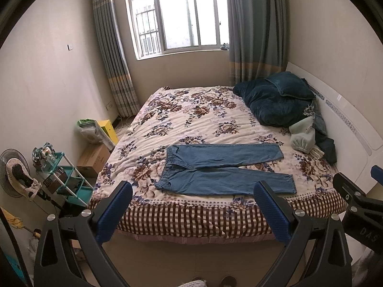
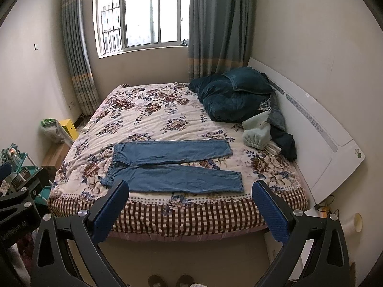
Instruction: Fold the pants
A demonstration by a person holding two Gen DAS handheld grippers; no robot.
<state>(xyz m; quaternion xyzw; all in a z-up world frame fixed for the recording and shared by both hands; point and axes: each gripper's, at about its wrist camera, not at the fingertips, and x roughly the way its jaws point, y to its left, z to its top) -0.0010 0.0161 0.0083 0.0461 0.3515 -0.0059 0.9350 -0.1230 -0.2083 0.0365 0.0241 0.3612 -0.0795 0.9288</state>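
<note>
On the flowered bed under the window, one pair of jeans lies flat. Left gripper and right gripper both gape wide, empty.

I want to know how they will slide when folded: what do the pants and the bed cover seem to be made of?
The pants look like blue denim: matte, with faded patches and stitched seams at the waistband and hems. The bed cover looks like a soft plush or fleece blanket: a fuzzy, wrinkled surface with printed flowers and a checked border. The exact fibre cannot be told.
</note>
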